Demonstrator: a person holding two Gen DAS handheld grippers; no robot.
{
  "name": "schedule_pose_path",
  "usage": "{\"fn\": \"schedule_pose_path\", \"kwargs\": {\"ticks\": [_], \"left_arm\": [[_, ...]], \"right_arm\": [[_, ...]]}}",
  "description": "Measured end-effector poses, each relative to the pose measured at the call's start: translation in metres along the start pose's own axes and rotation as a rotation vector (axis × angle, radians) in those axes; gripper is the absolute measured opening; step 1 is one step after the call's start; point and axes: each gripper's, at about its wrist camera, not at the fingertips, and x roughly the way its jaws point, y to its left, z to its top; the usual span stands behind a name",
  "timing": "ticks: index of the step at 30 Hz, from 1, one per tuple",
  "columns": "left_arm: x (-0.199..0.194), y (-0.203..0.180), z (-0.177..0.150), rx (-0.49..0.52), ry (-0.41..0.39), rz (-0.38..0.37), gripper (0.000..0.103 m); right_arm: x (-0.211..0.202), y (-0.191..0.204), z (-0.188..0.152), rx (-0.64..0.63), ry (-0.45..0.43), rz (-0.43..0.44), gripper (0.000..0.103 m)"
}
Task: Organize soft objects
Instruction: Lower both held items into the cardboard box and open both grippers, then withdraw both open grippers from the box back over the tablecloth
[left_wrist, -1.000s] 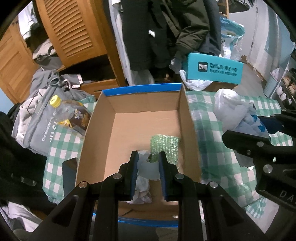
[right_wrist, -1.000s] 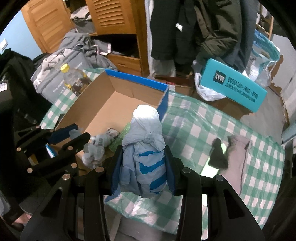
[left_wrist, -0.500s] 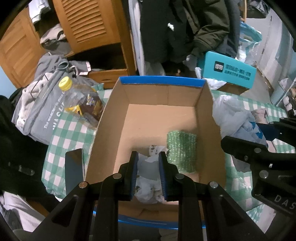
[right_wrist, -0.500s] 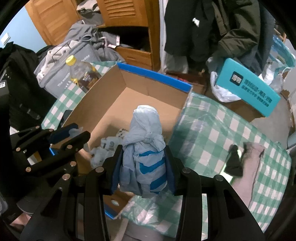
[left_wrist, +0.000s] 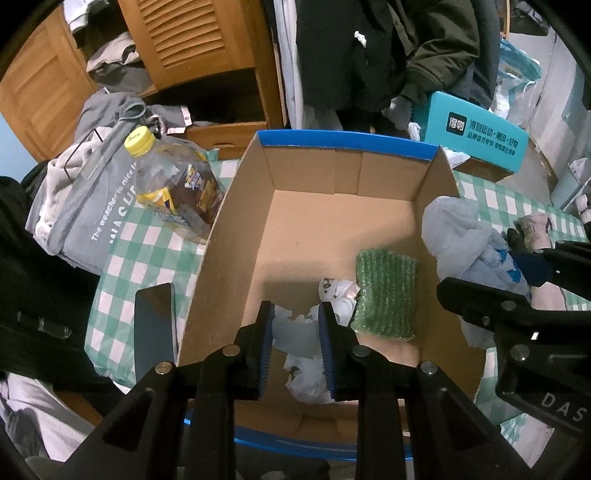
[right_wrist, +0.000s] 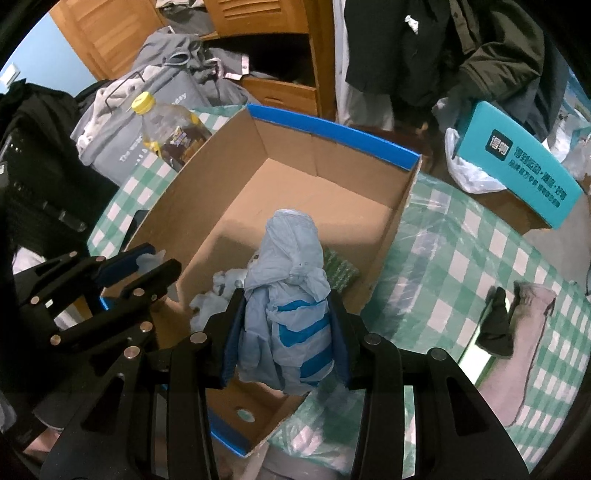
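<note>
left gripper (left_wrist: 295, 314) angled steeply down over the near end of the cardboard box (left_wrist: 332, 206), jaws just eased a little wider yet clamped on a crumpled white bag (left_wrist: 295, 332) that hangs between the blue pads (left_wrist: 266, 332) into the box. right gripper (right_wrist: 284, 317) tilted steeply down too, over the box's near right corner, jaws also just eased slightly wider, squeezing a knotted pale blue bundle with bright blue stripes (right_wrist: 288, 280), upright between the pads, its rounded top poking out past the fingertips. left gripper also seen at the left of the right wrist view, white scrap in its tips.

inside the box: more crumpled white bag (left_wrist: 338, 291) on the floor, touching a green bubble-wrap pad (left_wrist: 384, 291) lying flat by the right wall; far half of the floor bare cardboard. blue rim along the far wall.

left of the box on the green checked tablecloth (left_wrist: 147, 240): a dark phone (left_wrist: 154, 325) flat beside the wall, a yellow-capped bottle (left_wrist: 173, 192) lying farther back, touching the box, a grey tote bag (left_wrist: 85, 199) behind it. right of the box: a black sock (right_wrist: 496, 325) and a pinkish cloth (right_wrist: 521, 332). farther off: a teal carton (left_wrist: 476, 136), hanging dark coats (left_wrist: 369, 48), a wooden louvred wardrobe (left_wrist: 192, 40).
</note>
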Motion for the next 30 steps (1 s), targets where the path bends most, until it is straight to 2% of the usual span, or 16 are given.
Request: {"fn": "schedule_pose_path", "kwargs": {"ticks": [3, 7, 10, 12, 14, 15, 20, 26, 30], "left_arm": [[0.002, 0.000, -0.001, 0.003, 0.007, 0.012, 0.032], [0.001, -0.001, -0.001, 0.005, 0.005, 0.023, 0.034], [0.000, -0.001, -0.001, 0.009, 0.000, 0.033, 0.038], [-0.001, -0.002, -0.001, 0.011, -0.003, 0.040, 0.041], [-0.003, -0.002, -0.001, 0.011, -0.005, 0.041, 0.052], [-0.004, -0.002, -0.001, 0.011, -0.010, 0.042, 0.054], [-0.008, -0.007, -0.001, 0.021, -0.024, 0.043, 0.062], [-0.012, -0.017, 0.000, 0.042, -0.029, 0.036, 0.063], [-0.017, -0.025, 0.001, 0.056, -0.046, 0.028, 0.071]], "right_arm": [[0.000, 0.000, 0.001, 0.003, -0.001, 0.006, 0.047], [-0.001, -0.001, 0.000, 0.008, -0.006, -0.002, 0.049], [-0.003, -0.003, -0.001, 0.013, -0.010, -0.009, 0.055], [-0.004, -0.005, -0.002, 0.020, -0.015, -0.008, 0.064], [-0.007, -0.007, -0.002, 0.026, -0.023, -0.009, 0.067], [-0.008, -0.008, -0.003, 0.028, -0.026, -0.012, 0.069], [-0.017, -0.012, -0.005, 0.038, -0.042, -0.025, 0.072], [-0.026, -0.021, -0.013, 0.048, -0.051, -0.039, 0.072], [-0.031, -0.028, -0.019, 0.064, -0.053, -0.050, 0.072]]}}
